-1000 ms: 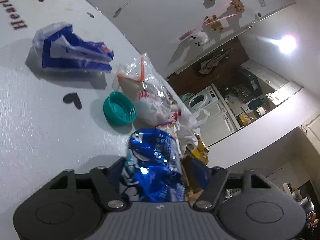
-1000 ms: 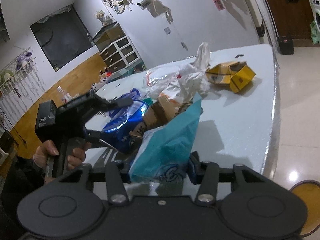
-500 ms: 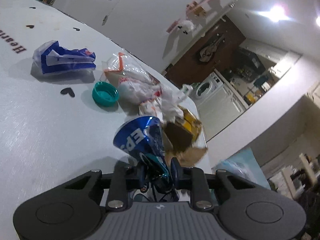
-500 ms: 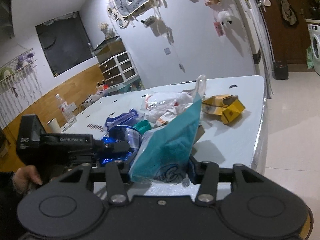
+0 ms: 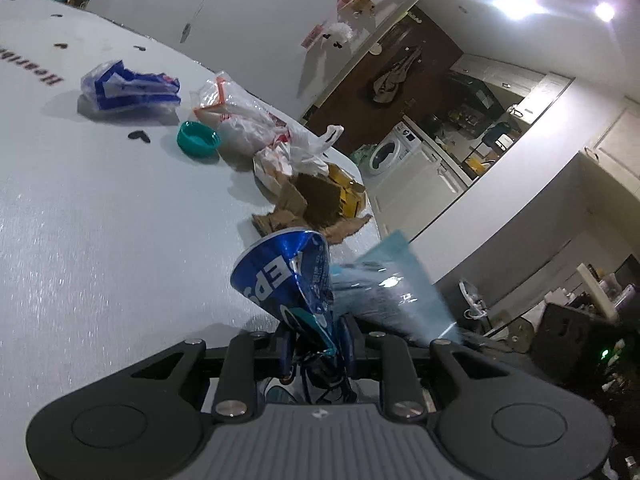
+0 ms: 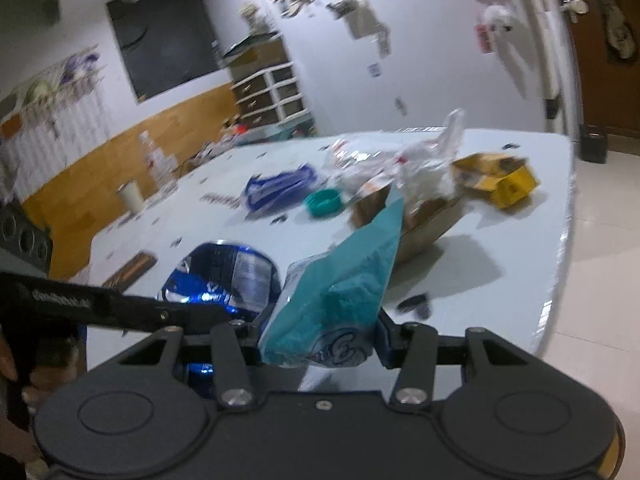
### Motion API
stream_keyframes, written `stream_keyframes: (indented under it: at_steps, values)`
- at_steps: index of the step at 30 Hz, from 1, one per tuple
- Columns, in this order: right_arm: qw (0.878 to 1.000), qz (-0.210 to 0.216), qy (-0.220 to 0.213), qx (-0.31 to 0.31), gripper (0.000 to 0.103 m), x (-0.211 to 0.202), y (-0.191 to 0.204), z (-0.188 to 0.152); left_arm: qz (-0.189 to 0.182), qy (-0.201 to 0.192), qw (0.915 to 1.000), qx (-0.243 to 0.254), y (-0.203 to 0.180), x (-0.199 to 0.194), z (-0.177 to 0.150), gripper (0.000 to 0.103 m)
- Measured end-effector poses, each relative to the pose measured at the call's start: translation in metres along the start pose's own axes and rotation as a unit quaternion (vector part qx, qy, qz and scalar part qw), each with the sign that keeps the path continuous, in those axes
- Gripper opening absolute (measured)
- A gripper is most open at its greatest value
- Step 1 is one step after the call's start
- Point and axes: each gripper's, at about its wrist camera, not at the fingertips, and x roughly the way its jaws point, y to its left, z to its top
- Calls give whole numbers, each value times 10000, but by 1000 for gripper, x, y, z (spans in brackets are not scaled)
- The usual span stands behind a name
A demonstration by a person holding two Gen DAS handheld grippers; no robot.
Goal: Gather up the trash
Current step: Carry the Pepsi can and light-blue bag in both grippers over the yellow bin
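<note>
My left gripper (image 5: 316, 350) pinches the crumpled tail of a blue wrapper (image 5: 286, 280); its jaws are easing open slightly, pads still on the foil. My right gripper (image 6: 318, 342) clamps a teal bag (image 6: 344, 280) between half-spread jaws. The rest of the trash sits at twelve o'clock on the table (image 5: 80, 240): cap (image 5: 197, 143), plastic bags (image 5: 256, 128), torn cardboard (image 5: 308, 204). If the left pinch loosens further, I think the slick foil could slide out and drop.

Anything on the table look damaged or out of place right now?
The blue can in the left gripper is crushed flat. On the table, the brown box lies torn open, and a teal lid sits loose, upside down.
</note>
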Motion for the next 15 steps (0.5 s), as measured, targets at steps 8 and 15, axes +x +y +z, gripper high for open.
stream_keyframes:
  at_steps: [8,15]
  values:
    - [9996,128,81,-232,49,3,15,-7,243,-52,9996,-103,1,4,2,32]
    - [9997,94,86,-226,48,-1,16,-7,506,-94,9987,-47,-7,8,1,30]
